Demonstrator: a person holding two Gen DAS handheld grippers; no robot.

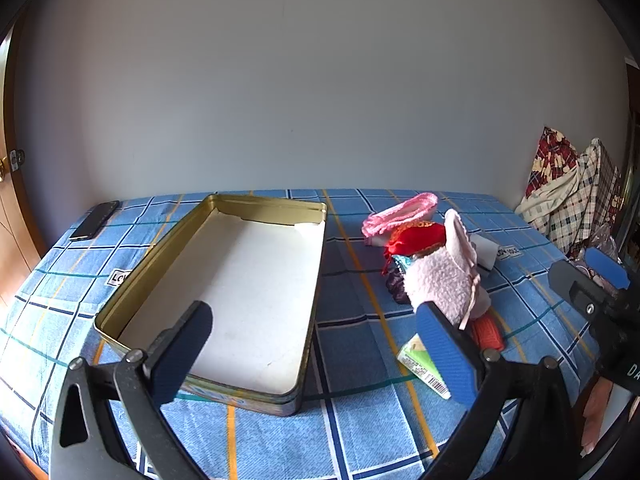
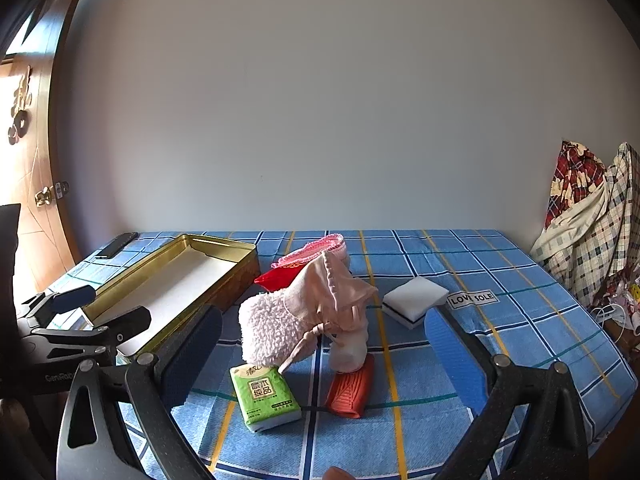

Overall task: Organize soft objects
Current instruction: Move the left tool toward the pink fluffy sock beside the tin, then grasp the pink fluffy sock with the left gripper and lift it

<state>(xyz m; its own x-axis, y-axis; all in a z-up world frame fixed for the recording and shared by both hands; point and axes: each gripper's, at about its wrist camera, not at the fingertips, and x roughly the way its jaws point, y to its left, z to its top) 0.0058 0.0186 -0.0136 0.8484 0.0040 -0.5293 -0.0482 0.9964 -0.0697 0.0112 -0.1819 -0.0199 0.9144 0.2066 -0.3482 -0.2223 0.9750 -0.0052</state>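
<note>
Soft items are lying in a loose pile on the blue checked cloth (image 2: 500, 280), just right of the open tin (image 2: 168, 280), which is sitting empty with its long axis running away from you. You are holding the right gripper (image 2: 324, 354) wide open and empty, pointing straight at the pile: the fluffy pink pouch (image 2: 276, 328) is standing directly ahead between the jaws' lines, the tissue pack (image 2: 264, 396) and orange piece (image 2: 352, 386) are lying nearest to you, and the white sponge (image 2: 414, 300) is resting apart to the right. You are holding the left gripper (image 1: 316, 352) equally wide and empty, hovering over the tin's near end, with the pile off to its right. The right gripper is judged the nearer tool for the pouch; the tin lies to its left, so the carry is likely running leftward across the tin's long wall. Red (image 2: 276, 278) and pink knit (image 2: 316, 248) items are lying behind the pouch, touching it.
</note>
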